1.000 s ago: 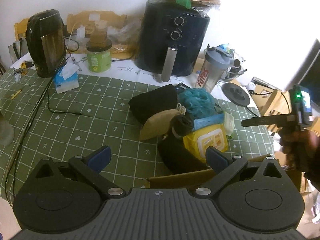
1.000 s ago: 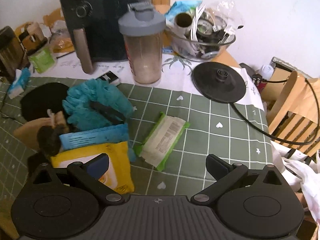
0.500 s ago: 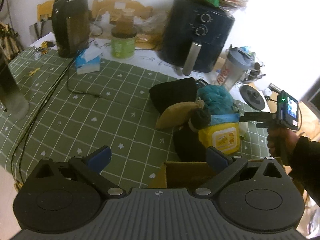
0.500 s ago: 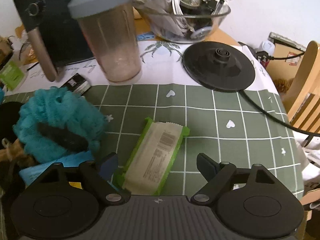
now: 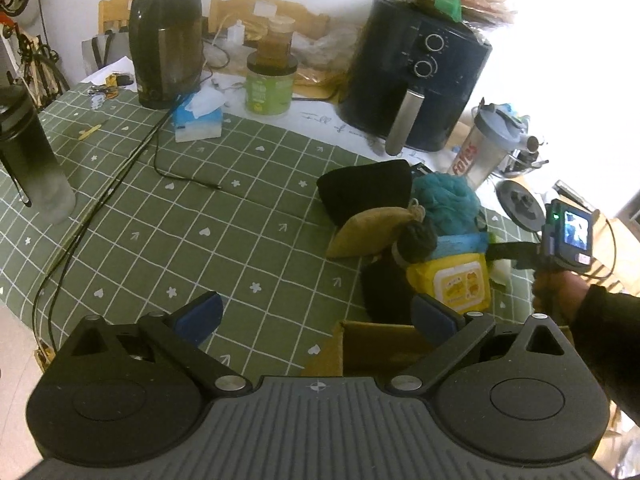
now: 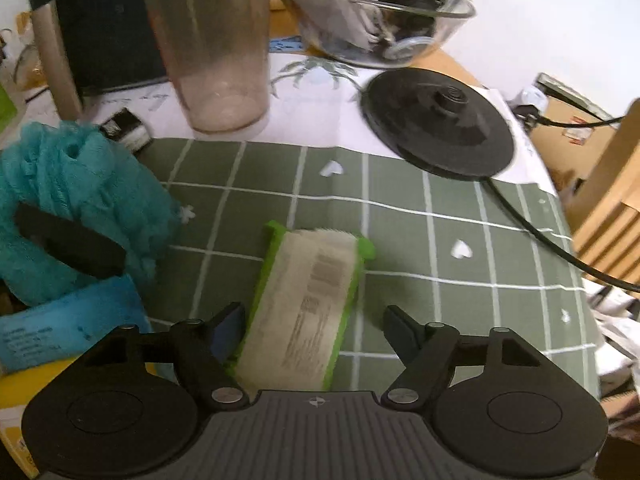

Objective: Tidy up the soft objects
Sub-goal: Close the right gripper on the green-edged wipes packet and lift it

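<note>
A pile of soft things lies on the green checked tablecloth (image 5: 180, 232): a black pouch (image 5: 366, 194), a tan cloth bag (image 5: 370, 232), a teal mesh sponge (image 5: 446, 204), a blue pack (image 5: 460, 242) and a yellow wipes pack (image 5: 450, 282). My left gripper (image 5: 316, 314) is open and empty, held above the table near a cardboard box (image 5: 380, 346). My right gripper (image 6: 314, 322) is open, its jaws on either side of a green and white wipes pack (image 6: 308, 304), not touching it. The teal sponge (image 6: 68, 200) lies to its left.
An air fryer (image 5: 416, 80), a kettle (image 5: 166, 44), a green jar (image 5: 270, 90), a tissue pack (image 5: 198, 120) and a dark bottle (image 5: 30, 160) stand around. A shaker cup (image 6: 208, 44), a glass bowl (image 6: 380, 12) and a kettle base (image 6: 440, 124) with its cable lie ahead of the right gripper.
My right gripper has moved forward and down until the green and white pack lies between its open jaws. My left gripper has risen and pulled back to the left.
</note>
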A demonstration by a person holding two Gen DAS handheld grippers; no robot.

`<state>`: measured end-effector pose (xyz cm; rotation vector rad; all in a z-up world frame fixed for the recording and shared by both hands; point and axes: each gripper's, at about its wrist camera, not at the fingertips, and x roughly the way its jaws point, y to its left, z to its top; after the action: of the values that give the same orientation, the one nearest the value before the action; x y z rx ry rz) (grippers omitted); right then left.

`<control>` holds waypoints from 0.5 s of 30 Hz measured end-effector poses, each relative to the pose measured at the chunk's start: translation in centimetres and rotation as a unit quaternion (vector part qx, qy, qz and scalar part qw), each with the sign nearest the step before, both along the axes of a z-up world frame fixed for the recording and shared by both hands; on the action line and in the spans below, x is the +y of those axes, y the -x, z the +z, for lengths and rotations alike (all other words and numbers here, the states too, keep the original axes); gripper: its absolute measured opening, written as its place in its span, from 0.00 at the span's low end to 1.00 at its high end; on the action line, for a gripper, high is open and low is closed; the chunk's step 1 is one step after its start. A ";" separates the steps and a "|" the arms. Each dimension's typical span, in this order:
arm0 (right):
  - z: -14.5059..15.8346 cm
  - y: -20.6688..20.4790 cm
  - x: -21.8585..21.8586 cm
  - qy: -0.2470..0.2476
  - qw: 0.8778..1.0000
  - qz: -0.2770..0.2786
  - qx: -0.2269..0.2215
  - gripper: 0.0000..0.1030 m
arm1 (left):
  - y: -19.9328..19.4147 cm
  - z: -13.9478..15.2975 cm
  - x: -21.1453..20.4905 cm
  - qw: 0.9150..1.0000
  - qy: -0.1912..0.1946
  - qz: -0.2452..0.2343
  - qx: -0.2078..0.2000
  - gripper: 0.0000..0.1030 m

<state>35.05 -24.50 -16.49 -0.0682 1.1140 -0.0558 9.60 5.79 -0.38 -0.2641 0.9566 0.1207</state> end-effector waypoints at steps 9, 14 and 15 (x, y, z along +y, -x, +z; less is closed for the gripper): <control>0.0 -0.3 -0.5 -0.027 1.000 -0.002 -0.004 0.50 | -0.2 0.3 -0.2 1.000 -0.006 -0.003 -0.004 1.00; 0.4 0.3 -0.7 -0.032 0.999 0.005 0.003 0.49 | -1.2 0.7 -0.8 1.000 -0.013 -0.012 -0.008 1.00; 0.6 0.5 -0.9 -0.035 0.999 0.006 0.001 0.49 | -1.4 0.7 -1.0 1.000 -0.013 -0.016 -0.011 1.00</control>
<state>34.50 -25.40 -15.85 -0.0123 1.1172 -0.0065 11.00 4.83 0.37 -0.2259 0.9374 0.0996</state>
